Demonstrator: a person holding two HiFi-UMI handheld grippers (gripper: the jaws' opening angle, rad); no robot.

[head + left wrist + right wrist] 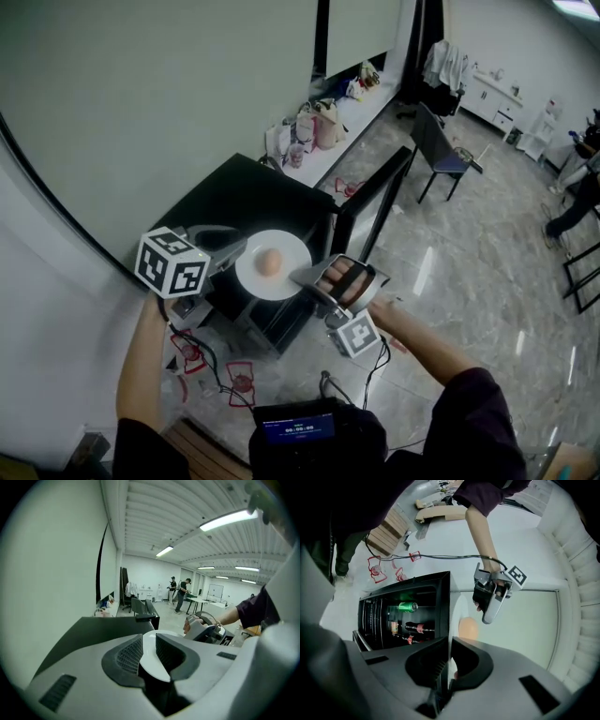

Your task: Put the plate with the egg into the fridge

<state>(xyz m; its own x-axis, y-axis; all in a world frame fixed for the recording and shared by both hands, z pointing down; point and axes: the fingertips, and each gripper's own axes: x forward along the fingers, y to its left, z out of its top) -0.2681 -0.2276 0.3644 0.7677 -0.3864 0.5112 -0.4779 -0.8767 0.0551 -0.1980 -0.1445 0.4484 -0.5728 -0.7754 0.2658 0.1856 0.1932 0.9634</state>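
Two grippers are engaged on one white plate [287, 283], one at each side.

Head view: the plate is held in the air at the front edge of a black fridge [234, 192], whose door [375, 199] stands open. The egg [269, 262] rests at the plate's middle. The left gripper [236, 251] meets the rim on the left, and the right gripper [298, 276] meets it on the right. The plate is not inside the fridge.

Left gripper view: the jaws are clamped on the rim, with the white plate [157, 662] pinched between the ribbed pads [129, 653]. The other gripper, held in a hand, is visible across the plate.

Right gripper view: the jaws are drawn nearly together on the thin rim, with the plate [457, 607] seen almost edge-on between them. The egg [468, 628] sits just past the jaw tips. To the left of the plate the fridge interior is open to view, containing a green can [408, 606] and some bottles [417, 628].
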